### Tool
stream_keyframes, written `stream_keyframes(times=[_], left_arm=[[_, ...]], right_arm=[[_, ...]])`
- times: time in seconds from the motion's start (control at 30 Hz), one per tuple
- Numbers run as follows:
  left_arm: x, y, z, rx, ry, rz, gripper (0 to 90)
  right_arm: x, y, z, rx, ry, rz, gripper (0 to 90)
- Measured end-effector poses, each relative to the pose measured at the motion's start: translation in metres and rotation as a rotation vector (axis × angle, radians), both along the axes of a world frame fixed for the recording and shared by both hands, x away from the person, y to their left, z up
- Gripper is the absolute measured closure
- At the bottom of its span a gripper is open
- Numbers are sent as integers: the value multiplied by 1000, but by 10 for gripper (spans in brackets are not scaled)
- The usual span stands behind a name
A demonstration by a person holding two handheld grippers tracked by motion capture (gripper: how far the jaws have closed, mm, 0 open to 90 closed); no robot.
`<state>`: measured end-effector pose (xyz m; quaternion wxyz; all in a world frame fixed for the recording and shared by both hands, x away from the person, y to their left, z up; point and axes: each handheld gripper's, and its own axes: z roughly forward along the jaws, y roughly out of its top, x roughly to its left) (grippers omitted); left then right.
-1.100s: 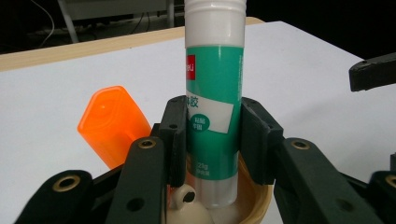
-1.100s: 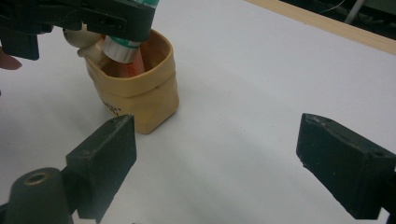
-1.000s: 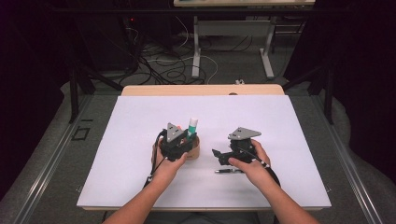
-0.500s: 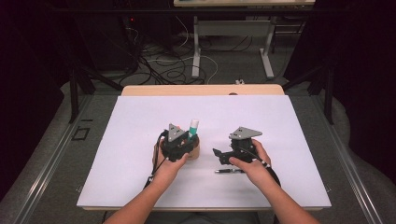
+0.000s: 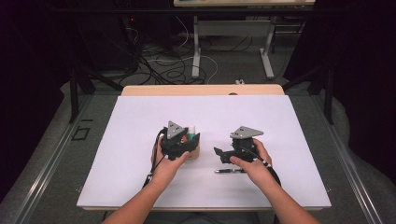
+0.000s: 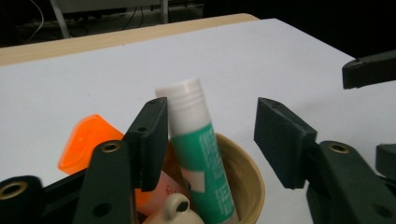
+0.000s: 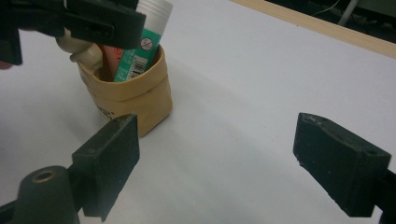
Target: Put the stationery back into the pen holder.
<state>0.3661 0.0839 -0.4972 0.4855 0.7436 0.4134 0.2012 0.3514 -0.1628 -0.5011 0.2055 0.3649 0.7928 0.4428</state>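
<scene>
White sheeting covers your bench (image 5: 140, 140), with a pale wooden edge showing at twelve o'clock. Beyond it the dark room holds cables (image 5: 163, 65) on a grey floor and metal legs of a stand (image 5: 198, 46). Your left hand-held gripper (image 6: 210, 135) has just been opening; its jaws stand apart around the glue stick (image 6: 196, 140), which sits upright in the tan cup (image 7: 140, 100) near centre. Your right hand-held gripper (image 7: 215, 163) is open and empty at three o'clock of the cup, a pen (image 5: 229, 171) lying beside it.
</scene>
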Motion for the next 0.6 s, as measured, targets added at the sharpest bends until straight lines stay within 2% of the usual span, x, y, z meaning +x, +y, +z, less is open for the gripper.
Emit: stream_keyframes(times=[0.2, 0.43, 0.6], left_arm=[[-1, 2, 13, -12, -12, -14, 386], [-2, 7, 25, -32, 3, -22, 344], [-1, 16, 33, -44, 20, -36, 327]], right_arm=[[0, -1, 0, -4, 5, -4, 146], [-1, -2, 2, -3, 10, 2, 146], [0, -4, 3, -23, 11, 21, 147]])
